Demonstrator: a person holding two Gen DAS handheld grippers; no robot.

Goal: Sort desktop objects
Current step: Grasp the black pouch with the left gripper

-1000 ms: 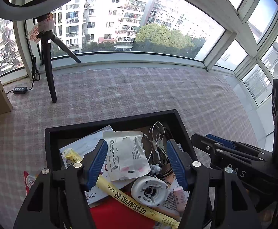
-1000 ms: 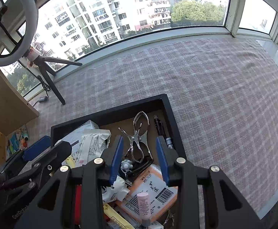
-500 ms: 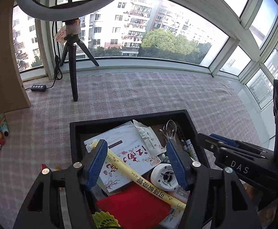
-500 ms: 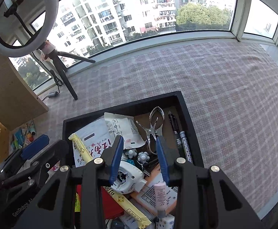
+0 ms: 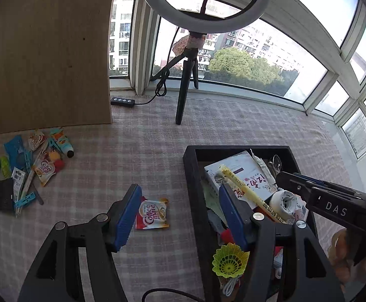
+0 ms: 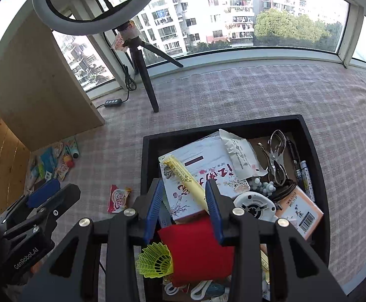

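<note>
While both tools gape empty, left tool (image 5: 180, 216) straddles "Coffee mate" sachet (image 5: 152, 214); right tool (image 6: 184, 201) over black tray (image 6: 311, 148).

One black tray (image 6: 311, 151) is sitting on the checked cloth, and the counting starts from it. Inside the tray one white booklet (image 6: 198, 161), one yellow stick pack (image 6: 185, 178), one white sachet (image 6: 240, 156), one metal punch (image 6: 274, 158), two pens (image 6: 301, 168), one orange box (image 6: 298, 211), one white round reel (image 6: 254, 205), one red cloth (image 6: 198, 246) and one yellow-green shuttlecock (image 6: 155, 260) are lying. Left of the tray, one creamer packet (image 5: 152, 214) is lying alone; farther left, two more are showing in the pile.
</note>
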